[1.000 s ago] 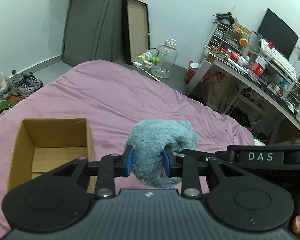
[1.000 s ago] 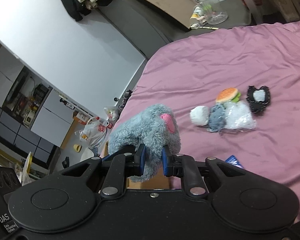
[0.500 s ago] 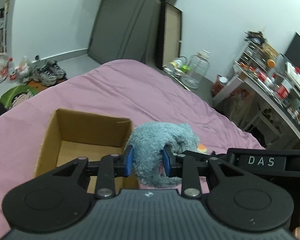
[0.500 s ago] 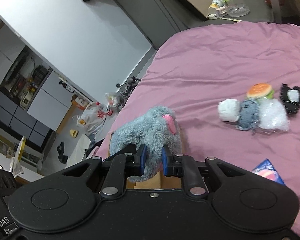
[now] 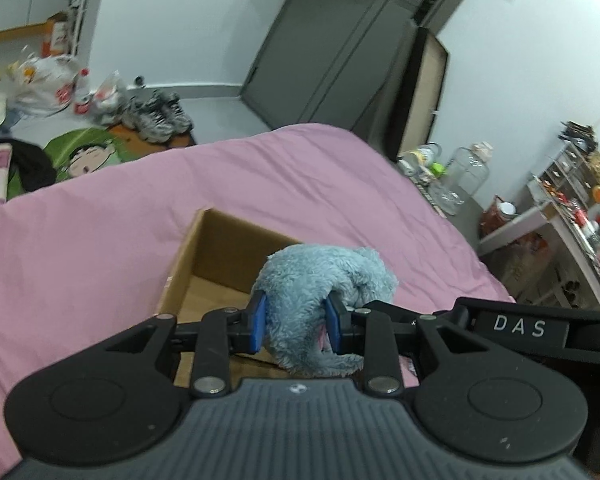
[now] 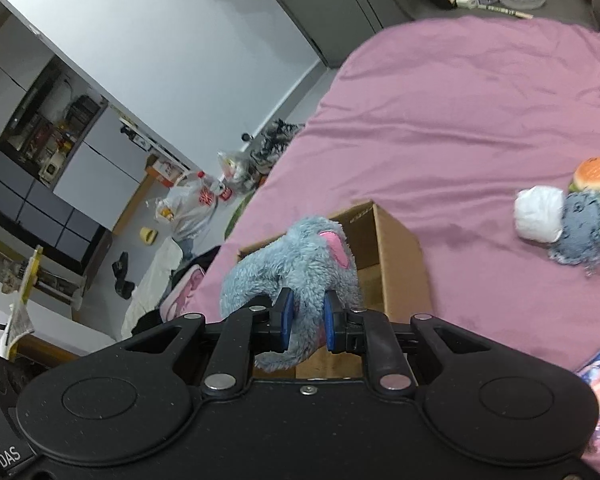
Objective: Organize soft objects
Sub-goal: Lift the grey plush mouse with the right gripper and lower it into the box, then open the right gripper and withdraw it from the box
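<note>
pink bedsheet [image 5: 100,240], grey sneakers [image 5: 160,118], glass jug [image 5: 466,172], grey door [image 5: 332,40]

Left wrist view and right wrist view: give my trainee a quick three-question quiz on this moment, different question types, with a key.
1. True or false: the plush lies loose on the bed.
2. Which claws grip the plush? A) left only B) right only C) both
3. Fill in: the open container under the plush is a cardboard ___.

Key:
1. False. The left claw and the right claw hold it up, each with pads pressed into the fur.
2. C.
3. Box. Its near floor shows bare; the rest is hidden. The burger toy and other soft things lie on the bed, apart from it.
</note>
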`<action>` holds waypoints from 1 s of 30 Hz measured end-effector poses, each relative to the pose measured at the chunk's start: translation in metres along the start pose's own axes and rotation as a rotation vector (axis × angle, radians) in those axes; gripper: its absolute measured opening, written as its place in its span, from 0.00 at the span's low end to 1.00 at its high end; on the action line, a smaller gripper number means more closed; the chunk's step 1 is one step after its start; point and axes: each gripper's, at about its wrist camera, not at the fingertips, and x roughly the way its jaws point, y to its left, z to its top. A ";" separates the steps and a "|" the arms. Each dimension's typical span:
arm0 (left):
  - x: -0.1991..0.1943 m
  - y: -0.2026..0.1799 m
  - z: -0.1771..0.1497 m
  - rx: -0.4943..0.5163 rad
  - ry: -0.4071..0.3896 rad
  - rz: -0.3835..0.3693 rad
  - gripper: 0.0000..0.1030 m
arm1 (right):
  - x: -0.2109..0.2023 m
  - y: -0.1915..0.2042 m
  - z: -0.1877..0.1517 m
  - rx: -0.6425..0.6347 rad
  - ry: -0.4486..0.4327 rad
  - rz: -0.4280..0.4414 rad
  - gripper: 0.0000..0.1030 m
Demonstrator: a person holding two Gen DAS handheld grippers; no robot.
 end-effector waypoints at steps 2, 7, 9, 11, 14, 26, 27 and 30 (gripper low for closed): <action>0.007 0.006 0.001 -0.019 0.013 0.007 0.27 | 0.007 0.001 0.000 0.004 0.011 -0.009 0.19; 0.015 0.013 0.004 -0.031 0.006 0.033 0.25 | 0.016 0.000 0.001 0.027 0.025 -0.024 0.21; 0.020 0.012 0.003 -0.028 0.007 0.044 0.25 | 0.017 0.000 0.001 0.023 0.025 -0.038 0.21; 0.025 0.016 0.004 -0.036 0.020 0.055 0.25 | 0.016 0.000 0.001 0.026 0.026 -0.042 0.21; 0.030 0.021 0.004 -0.044 0.028 0.089 0.25 | 0.015 0.000 0.002 0.033 0.021 -0.046 0.21; 0.013 0.012 0.009 0.003 -0.051 0.139 0.49 | -0.031 -0.022 0.000 0.078 -0.049 -0.055 0.37; 0.010 0.008 0.010 0.009 -0.052 0.148 0.50 | -0.037 -0.025 -0.001 0.082 -0.057 -0.058 0.40; 0.004 -0.002 0.009 0.033 -0.050 0.169 0.50 | -0.054 -0.032 -0.004 0.089 -0.078 -0.064 0.42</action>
